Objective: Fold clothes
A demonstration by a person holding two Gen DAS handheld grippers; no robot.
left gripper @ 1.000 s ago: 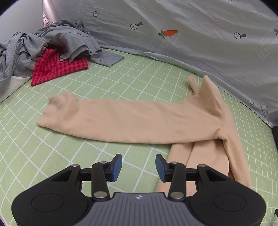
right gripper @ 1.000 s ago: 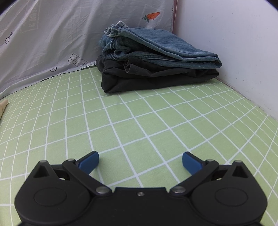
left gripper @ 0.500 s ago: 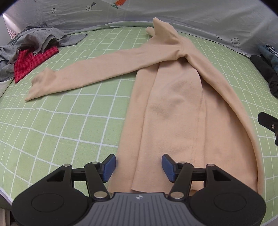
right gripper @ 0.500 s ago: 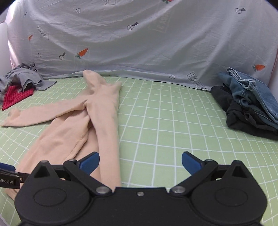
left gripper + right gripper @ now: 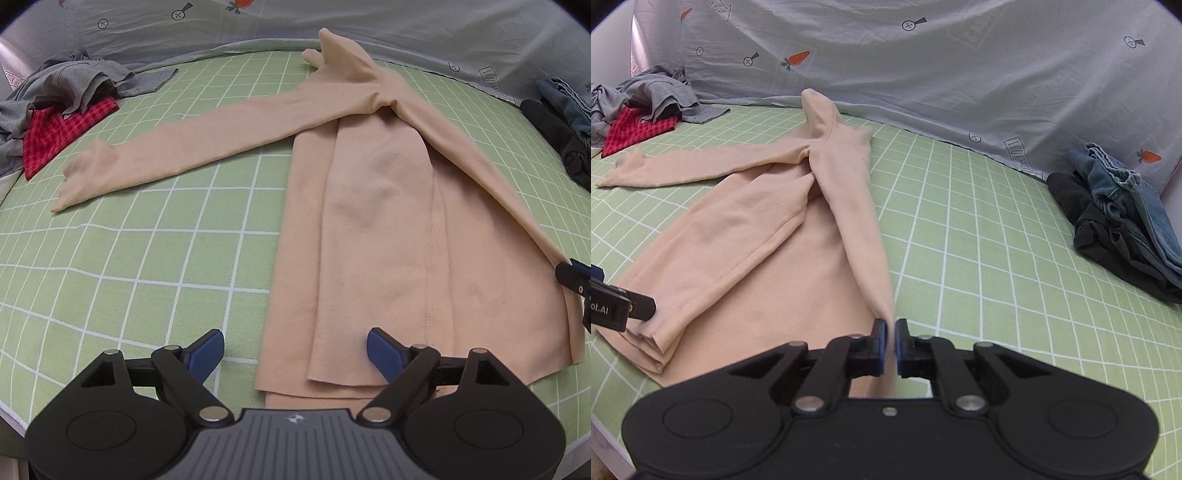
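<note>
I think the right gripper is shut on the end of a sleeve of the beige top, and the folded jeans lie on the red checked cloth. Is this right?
Not quite. The right gripper is shut on the sleeve end of the beige top, but the folded jeans lie on a black garment, not the red checked cloth, which lies under grey clothes. The right wrist view shows it.

Beige top (image 5: 376, 206) on green white-gridded sheet (image 5: 147, 258); red checked cloth (image 5: 55, 129); blue-padded tongs (image 5: 295, 350).
</note>
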